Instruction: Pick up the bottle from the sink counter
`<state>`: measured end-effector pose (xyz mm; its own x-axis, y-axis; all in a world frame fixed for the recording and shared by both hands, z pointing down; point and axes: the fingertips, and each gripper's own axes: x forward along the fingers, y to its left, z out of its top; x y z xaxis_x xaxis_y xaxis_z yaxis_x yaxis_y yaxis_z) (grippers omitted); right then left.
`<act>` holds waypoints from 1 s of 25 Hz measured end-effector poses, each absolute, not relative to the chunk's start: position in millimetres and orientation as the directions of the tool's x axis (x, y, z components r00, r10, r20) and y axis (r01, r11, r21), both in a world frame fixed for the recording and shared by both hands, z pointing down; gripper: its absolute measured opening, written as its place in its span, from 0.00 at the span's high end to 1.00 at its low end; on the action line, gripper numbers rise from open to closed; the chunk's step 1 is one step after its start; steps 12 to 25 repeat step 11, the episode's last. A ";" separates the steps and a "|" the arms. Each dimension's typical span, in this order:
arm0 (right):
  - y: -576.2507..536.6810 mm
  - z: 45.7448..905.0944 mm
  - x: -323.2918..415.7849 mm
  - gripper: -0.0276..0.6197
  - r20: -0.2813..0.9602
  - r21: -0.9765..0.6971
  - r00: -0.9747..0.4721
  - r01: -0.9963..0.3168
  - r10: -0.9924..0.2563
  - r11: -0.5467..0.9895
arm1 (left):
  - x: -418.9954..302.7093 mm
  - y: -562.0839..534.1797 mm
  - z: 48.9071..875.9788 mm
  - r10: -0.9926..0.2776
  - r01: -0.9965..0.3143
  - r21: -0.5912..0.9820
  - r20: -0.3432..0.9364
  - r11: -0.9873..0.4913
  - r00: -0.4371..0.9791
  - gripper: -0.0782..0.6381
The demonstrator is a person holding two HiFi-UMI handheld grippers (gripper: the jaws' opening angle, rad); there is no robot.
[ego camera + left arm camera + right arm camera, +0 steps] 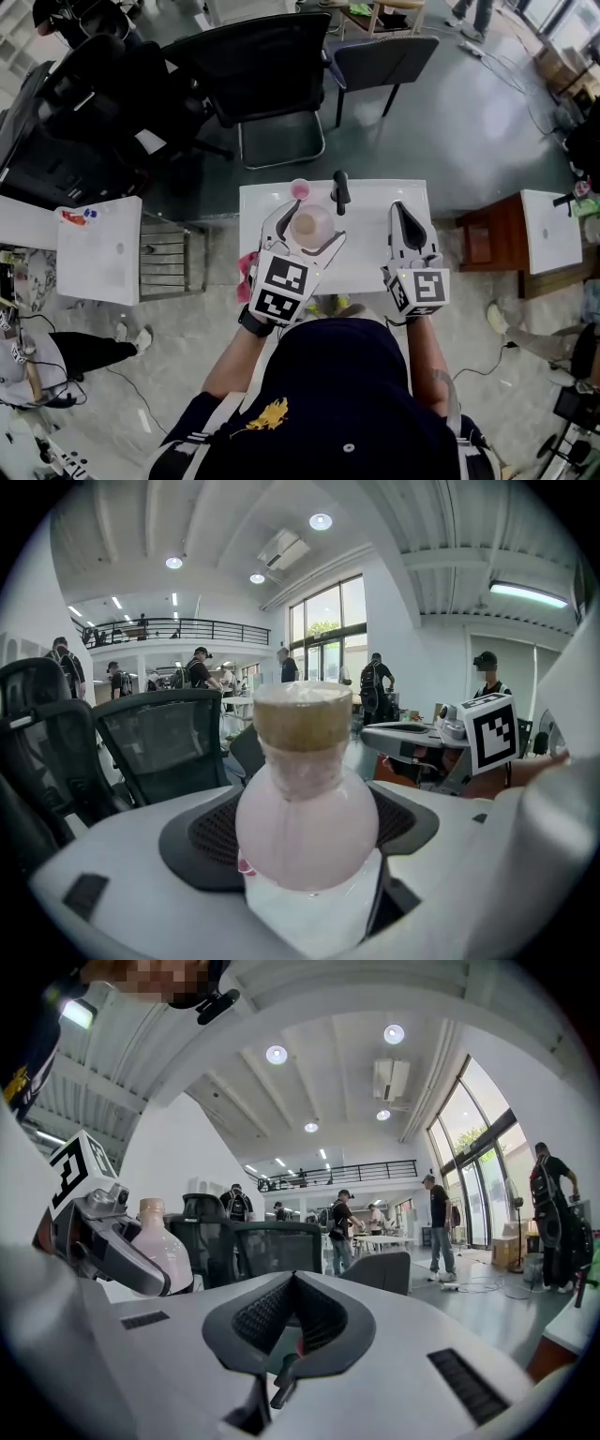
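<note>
The left gripper [313,231] had its jaws closed about halfway onto the bottle [307,817], pads pressing the round pink belly from both sides, the tan cap standing up ahead of the camera. Whether the base had cleared the sink counter [375,255] couldn't be told from any view. The right gripper [292,1305] sat off to the side with its jaws together, holding nothing.

The danger looked to be that curved belly. With 2 pads on a bulging surface, a loose squeeze or a quick lift could let the bottle squirt out forward or slide down through the jaws. A tilt of the tool could tip it too, since most of the bottle stood beyond the grip. The faucet [340,190] stood just ahead of the jaw tips and slightly right, with a small pink cup [300,188] ahead to the left. A forward swing could clip either one.
</note>
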<state>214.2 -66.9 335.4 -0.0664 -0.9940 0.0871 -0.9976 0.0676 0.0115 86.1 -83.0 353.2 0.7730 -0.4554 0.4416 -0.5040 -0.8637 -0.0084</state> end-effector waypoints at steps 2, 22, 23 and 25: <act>-65.4 334.1 216.7 0.92 0.084 0.011 -0.068 -0.998 -0.994 0.069 | 87.7 -81.6 350.9 -0.459 -0.505 -0.016 0.441 -0.863 0.771 0.33; -61.5 339.4 213.0 0.92 0.082 0.004 -0.074 -0.997 -0.994 0.075 | 83.5 -75.0 358.6 -0.453 -0.508 0.000 0.454 -0.861 0.768 0.33; -61.5 339.4 213.0 0.92 0.082 0.004 -0.074 -0.997 -0.994 0.075 | 83.5 -75.0 358.6 -0.453 -0.508 0.000 0.454 -0.861 0.768 0.33; -61.5 339.4 213.0 0.92 0.082 0.004 -0.074 -0.997 -0.994 0.075 | 83.5 -75.0 358.6 -0.453 -0.508 0.000 0.454 -0.861 0.768 0.33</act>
